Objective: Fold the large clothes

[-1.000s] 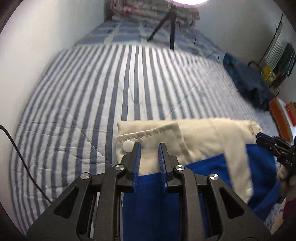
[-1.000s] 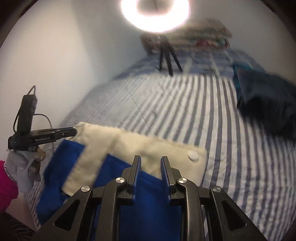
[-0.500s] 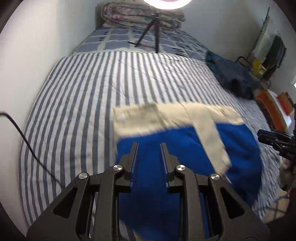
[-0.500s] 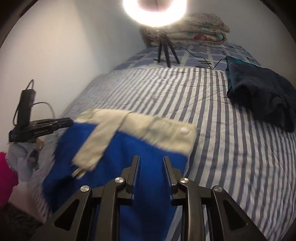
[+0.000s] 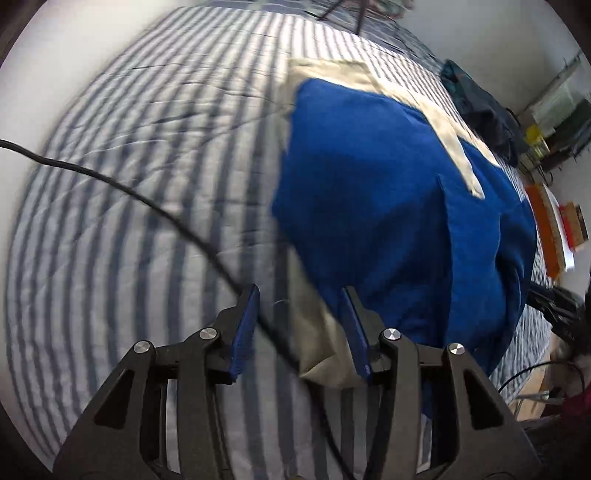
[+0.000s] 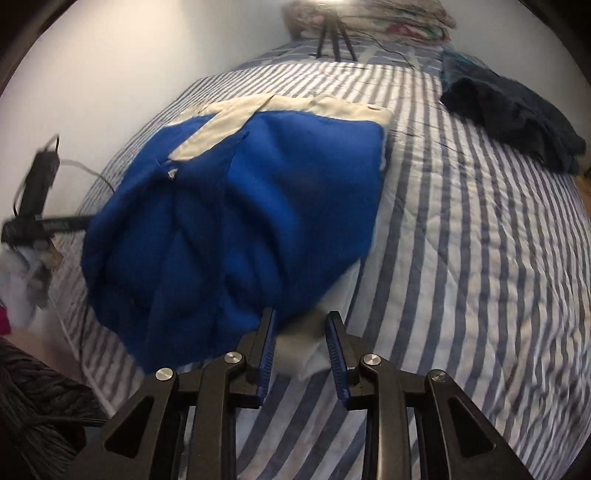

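Note:
A large blue garment with cream trim (image 5: pixel 388 192) lies spread on the striped bed, also in the right wrist view (image 6: pixel 243 206). My left gripper (image 5: pixel 301 306) is open, with the garment's near cream corner (image 5: pixel 321 350) lying loose between its jaws. My right gripper (image 6: pixel 301 330) is open over the garment's other near cream corner (image 6: pixel 306 354). The left gripper shows blurred at the left edge of the right wrist view (image 6: pixel 40 225). Both views are motion-blurred.
The bed has a blue-and-white striped quilt (image 6: pixel 480 258). A dark navy garment (image 6: pixel 517 110) lies at the far right. A tripod (image 6: pixel 332 40) and folded bedding (image 6: pixel 388 18) stand at the head. A black cable (image 5: pixel 147 199) crosses the left view. A wall runs along the left.
Both grippers have opened and let go of the garment. It has dropped flat onto the bed, and both grippers have pulled back toward the near edge.

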Demonstrator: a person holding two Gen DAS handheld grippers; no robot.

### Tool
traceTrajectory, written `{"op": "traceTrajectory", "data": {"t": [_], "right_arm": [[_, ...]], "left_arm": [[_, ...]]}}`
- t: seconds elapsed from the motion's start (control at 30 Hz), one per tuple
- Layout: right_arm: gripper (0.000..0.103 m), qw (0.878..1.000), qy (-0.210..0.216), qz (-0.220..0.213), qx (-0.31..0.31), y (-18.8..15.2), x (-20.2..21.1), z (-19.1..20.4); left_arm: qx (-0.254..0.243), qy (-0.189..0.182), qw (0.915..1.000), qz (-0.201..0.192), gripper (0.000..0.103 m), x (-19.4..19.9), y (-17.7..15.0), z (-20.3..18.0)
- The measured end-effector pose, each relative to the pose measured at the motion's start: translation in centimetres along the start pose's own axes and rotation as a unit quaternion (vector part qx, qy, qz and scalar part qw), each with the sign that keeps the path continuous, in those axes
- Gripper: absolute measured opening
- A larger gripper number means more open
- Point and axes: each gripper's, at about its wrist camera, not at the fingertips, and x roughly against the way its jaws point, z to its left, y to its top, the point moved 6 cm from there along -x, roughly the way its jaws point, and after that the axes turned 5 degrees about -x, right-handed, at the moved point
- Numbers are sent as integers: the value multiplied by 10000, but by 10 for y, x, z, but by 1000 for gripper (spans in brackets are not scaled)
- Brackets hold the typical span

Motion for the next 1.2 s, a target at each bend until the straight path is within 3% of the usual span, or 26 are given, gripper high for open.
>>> {"op": "traceTrajectory", "data": {"t": [0.13, 0.23, 0.37, 0.53, 0.7, 0.77, 0.87, 0.93, 1.0, 1.07, 1.13, 1.2], "right_arm": [[27, 9982, -32, -592, 36, 2, 38, 7], [26, 9921, 492, -1156, 58, 8, 70, 29], [26, 9869, 636, -1443, 354, 23, 74, 55], [26, 9898, 605, -1228, 387, 38, 38, 64], [28, 9968, 368, -694, 141, 42, -4, 51], [29, 9968, 655, -264, -387, 38, -23, 34], [29, 9909, 1047, -137, -830, 35, -25, 23], [34, 9894, 1193, -38, -822, 36, -12, 21], [53, 9858, 1460, -290, -772, 40, 10, 16], [59, 9844, 1440, -705, -722, 46, 34, 3], [61, 9843, 1263, -1009, -708, 52, 49, -13], [82, 9817, 1189, -1193, -883, 58, 55, -33]], "left_arm": [[24, 31, 9981, -611, 47, 43, 10, -3], [-20, -306, 9954, -905, 47, 65, 16, -18], [-39, -693, 9919, -1065, 47, 72, 17, -38], [-205, -807, 9910, -1045, 47, 60, 21, -58], [-439, -519, 9954, -670, 47, 21, 18, -56], [-258, -513, 9980, -276, 47, -3, 10, -45], [-9, -775, 9968, -211, 47, 0, 11, -36], [147, -1016, 9942, -330, 47, 17, 17, -29], [274, -1148, 9913, -579, 47, 35, 28, -20], [458, -1195, 9884, -816, 48, 47, 42, -6], [898, -1459, 9809, -924, 59, 50, 55, 13], [1357, -1880, 9688, -873, 71, 44, 64, 30]]}}
